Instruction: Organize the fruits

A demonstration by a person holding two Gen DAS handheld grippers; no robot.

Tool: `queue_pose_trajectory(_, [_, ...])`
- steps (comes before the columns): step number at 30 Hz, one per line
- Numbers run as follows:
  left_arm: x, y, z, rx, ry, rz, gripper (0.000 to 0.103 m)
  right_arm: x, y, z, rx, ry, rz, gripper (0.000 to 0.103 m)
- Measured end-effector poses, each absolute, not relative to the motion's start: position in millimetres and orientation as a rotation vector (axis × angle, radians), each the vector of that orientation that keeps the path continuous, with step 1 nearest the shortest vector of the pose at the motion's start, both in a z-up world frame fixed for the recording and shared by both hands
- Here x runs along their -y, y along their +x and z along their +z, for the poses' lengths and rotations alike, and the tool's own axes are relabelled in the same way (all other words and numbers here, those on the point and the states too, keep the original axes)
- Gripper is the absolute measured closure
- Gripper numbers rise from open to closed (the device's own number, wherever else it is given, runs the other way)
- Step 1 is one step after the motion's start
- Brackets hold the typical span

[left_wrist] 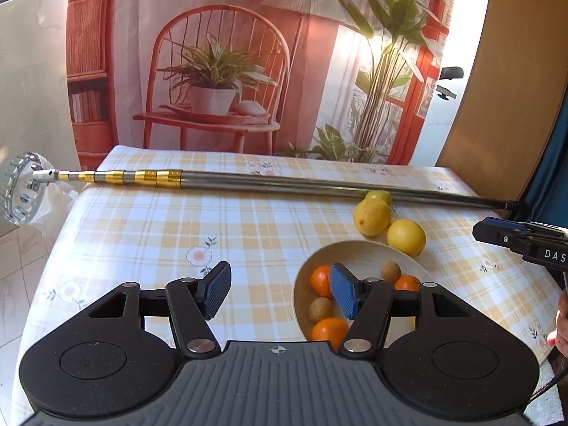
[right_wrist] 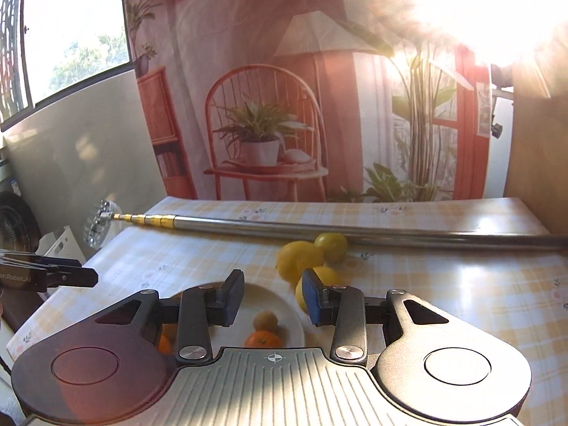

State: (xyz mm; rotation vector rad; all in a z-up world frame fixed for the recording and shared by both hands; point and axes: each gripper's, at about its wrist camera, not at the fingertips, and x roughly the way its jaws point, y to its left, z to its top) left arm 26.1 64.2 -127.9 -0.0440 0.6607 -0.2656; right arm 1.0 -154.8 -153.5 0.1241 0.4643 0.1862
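Left gripper [left_wrist: 280,293] and right gripper [right_wrist: 272,298] both spread, empty; bowl [left_wrist: 358,252] contents partly hidden; third lemon [left_wrist: 379,196] behind pole [left_wrist: 284,181].

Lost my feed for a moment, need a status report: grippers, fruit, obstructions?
Left gripper open, empty; right gripper open, empty. Bowl holds oranges and kiwis; three lemons outside on table. Telescopic pole lies behind them.

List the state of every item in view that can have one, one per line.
Left tool: open, empty, above the bowl's left edge.
Right tool: open, empty, over the bowl's far rim.
Bowl: upright, holding oranges and small brown fruits.
Lemons: outside the bowl, clustered beside its far rim.
Telescopic pole: lying flat across the table, head overhanging the edge.
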Motion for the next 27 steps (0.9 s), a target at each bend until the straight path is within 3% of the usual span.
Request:
queue_pose_trajectory(15, [-53.5,89.6,-96.9,-0.651,-0.045,-0.302,0.039,187.5,50.9,-159.5,-0.445,0.14,0.112,0.068])
queue_pose_trajectory(27, [21.9,166.3,-111.8,-0.752,-0.044,-0.49,0.039,203.3,78.4,-187.5,-0.496,0.154,0.057,0.068])
